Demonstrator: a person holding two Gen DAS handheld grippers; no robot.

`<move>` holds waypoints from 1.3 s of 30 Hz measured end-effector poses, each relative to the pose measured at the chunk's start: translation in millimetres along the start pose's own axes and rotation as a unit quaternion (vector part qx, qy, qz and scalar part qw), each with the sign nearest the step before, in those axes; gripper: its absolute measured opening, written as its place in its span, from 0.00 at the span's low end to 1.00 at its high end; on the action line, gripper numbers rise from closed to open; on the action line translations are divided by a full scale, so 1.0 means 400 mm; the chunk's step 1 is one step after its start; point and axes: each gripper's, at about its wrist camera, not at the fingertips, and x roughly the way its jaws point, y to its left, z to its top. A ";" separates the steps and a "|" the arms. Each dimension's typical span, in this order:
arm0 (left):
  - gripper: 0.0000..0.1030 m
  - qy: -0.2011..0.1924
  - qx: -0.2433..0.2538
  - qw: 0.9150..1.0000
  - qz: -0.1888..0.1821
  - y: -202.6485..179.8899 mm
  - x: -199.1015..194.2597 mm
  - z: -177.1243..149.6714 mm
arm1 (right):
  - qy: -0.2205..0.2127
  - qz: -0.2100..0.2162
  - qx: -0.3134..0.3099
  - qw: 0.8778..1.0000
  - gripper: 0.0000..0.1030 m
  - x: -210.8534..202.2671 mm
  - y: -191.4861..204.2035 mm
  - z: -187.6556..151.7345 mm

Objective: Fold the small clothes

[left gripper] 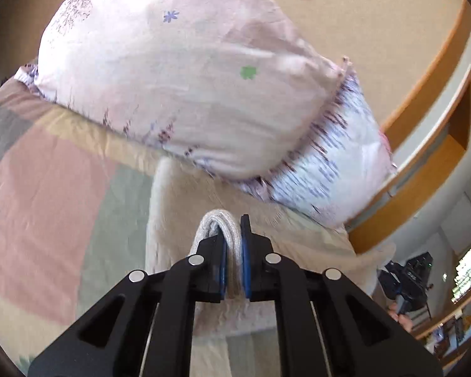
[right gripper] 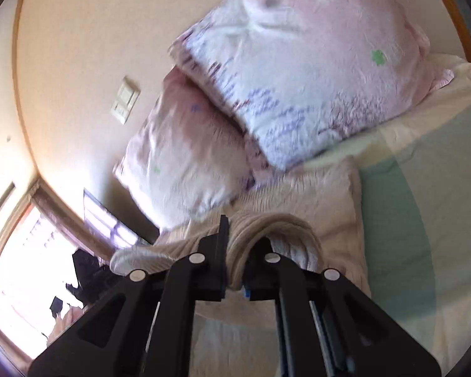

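A small cream knit garment (left gripper: 179,220) lies on the bed in front of the pillows; it also shows in the right wrist view (right gripper: 326,194). My left gripper (left gripper: 234,251) is shut on a ribbed edge of the garment (left gripper: 216,223), which loops up between the blue pads. My right gripper (right gripper: 238,251) is shut on another bunched edge of the garment (right gripper: 273,226), which drapes over the right finger. Both edges are lifted a little above the bed.
Two pink floral pillows (left gripper: 179,72) (right gripper: 298,72) lean against the beige wall at the head of the bed. The bedsheet (left gripper: 47,194) has pink, green and grey blocks. A wooden bed frame (left gripper: 424,169) and a window (right gripper: 22,267) lie to the sides.
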 end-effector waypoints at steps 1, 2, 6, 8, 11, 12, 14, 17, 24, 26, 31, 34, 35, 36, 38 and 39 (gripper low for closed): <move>0.16 0.005 -0.005 1.000 0.015 0.009 0.064 0.037 | 0.000 -0.022 0.006 1.000 0.18 0.063 -0.019 0.030; 0.22 0.019 -0.009 0.999 0.028 0.021 0.125 0.066 | 0.006 -0.063 -0.004 0.998 0.34 0.125 -0.032 0.050; 0.74 0.044 -0.072 0.994 0.065 0.128 0.182 0.103 | 0.054 -0.109 -0.002 0.993 0.53 0.196 -0.078 0.029; 0.87 0.021 -0.078 0.996 0.041 0.167 0.133 0.098 | 0.052 -0.111 -0.021 0.992 0.68 0.173 -0.081 0.016; 0.85 0.069 -0.098 0.993 0.007 0.218 0.124 0.063 | 0.051 -0.095 -0.023 0.994 0.71 0.147 -0.083 0.009; 0.79 0.089 -0.103 0.991 0.005 0.227 0.139 0.047 | 0.052 -0.083 -0.018 0.995 0.71 0.144 -0.083 0.009; 0.72 0.126 -0.116 0.985 0.004 0.239 0.171 0.010 | 0.057 -0.068 -0.016 0.996 0.73 0.150 -0.080 0.006; 0.62 0.150 -0.138 0.979 -0.010 0.243 0.215 -0.032 | 0.071 -0.065 -0.032 0.995 0.73 0.164 -0.055 -0.008; 0.20 0.123 -0.235 0.957 -0.120 0.196 0.254 -0.048 | 0.075 -0.049 -0.044 0.995 0.75 0.100 -0.046 -0.022; 0.19 0.110 -0.208 0.957 -0.170 0.100 0.244 -0.021 | 0.059 -0.052 -0.045 0.996 0.77 0.055 -0.054 -0.011; 0.19 0.155 -0.138 0.934 -0.292 -0.231 0.386 -0.024 | -0.006 -0.080 -0.030 0.996 0.78 -0.052 -0.092 0.038; 0.25 0.227 -0.217 0.870 -0.380 -0.360 0.592 -0.103 | -0.012 -0.088 -0.012 0.996 0.80 -0.060 -0.117 0.070; 0.28 0.259 -0.241 0.850 -0.389 -0.385 0.640 -0.130 | -0.003 -0.089 -0.006 0.996 0.83 -0.056 -0.127 0.081; 0.28 0.276 -0.253 0.838 -0.396 -0.402 0.659 -0.150 | 0.010 -0.085 0.001 0.996 0.85 -0.051 -0.137 0.091; 0.35 0.254 -0.213 0.861 -0.385 -0.406 0.614 -0.137 | 0.045 -0.074 0.020 0.996 0.96 -0.037 -0.164 0.111; 0.58 0.230 -0.183 0.885 -0.361 -0.391 0.573 -0.117 | 0.061 -0.067 0.030 0.995 0.98 -0.026 -0.179 0.121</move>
